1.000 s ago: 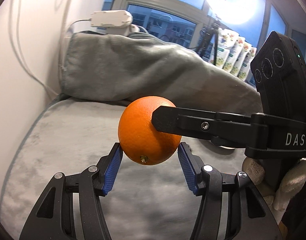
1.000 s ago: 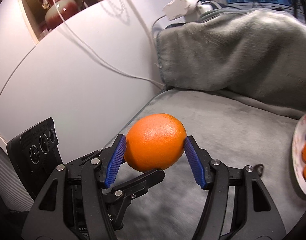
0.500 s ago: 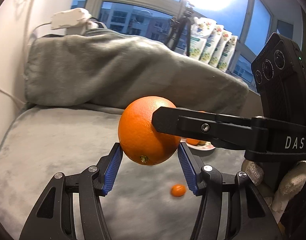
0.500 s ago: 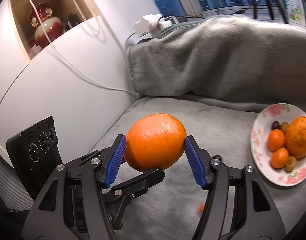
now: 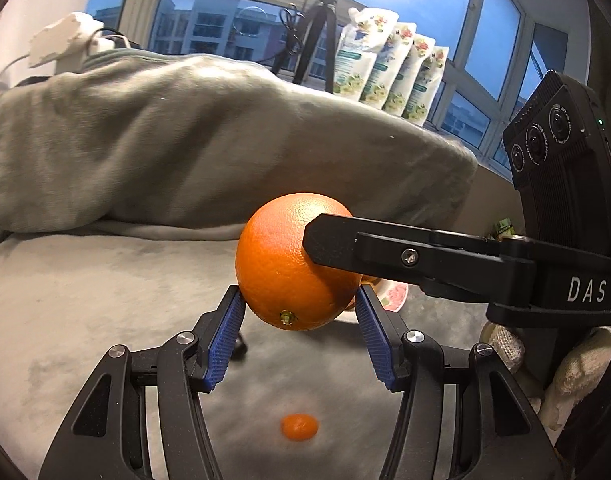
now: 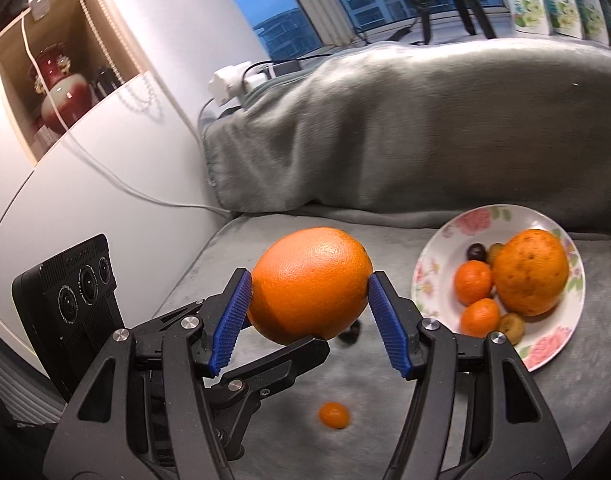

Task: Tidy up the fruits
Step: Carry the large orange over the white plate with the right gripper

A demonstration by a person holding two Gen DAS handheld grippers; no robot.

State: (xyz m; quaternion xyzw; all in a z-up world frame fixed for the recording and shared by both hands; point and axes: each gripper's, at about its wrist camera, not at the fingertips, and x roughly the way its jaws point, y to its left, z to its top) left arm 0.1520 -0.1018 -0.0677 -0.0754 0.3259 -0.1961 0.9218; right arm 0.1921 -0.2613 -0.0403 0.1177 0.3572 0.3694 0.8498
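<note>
A large orange (image 5: 293, 264) (image 6: 311, 282) hangs in the air, pinched from two sides at once. My left gripper (image 5: 299, 320) has its blue pads on the orange's sides. My right gripper (image 6: 309, 300) is shut on the same orange; one of its black fingers (image 5: 385, 246) crosses the left wrist view. A floral plate (image 6: 433, 268) at the right holds a big orange (image 6: 531, 272), two small tangerines (image 6: 472, 282), a dark fruit and small green-brown fruits. A small tangerine (image 6: 334, 415) (image 5: 299, 427) lies on the grey cloth below the grippers.
A bunched grey blanket (image 6: 405, 128) lies behind the plate. A white wall (image 6: 105, 184) with a cable and power adapter (image 6: 227, 84) is at the left. Refill pouches (image 5: 389, 68) and a tripod stand on the windowsill. A small dark fruit (image 6: 351, 334) lies near the plate.
Both grippers swung right together with the orange still held between them. The plate has come further into the right wrist view and the small tangerine now shows below.
</note>
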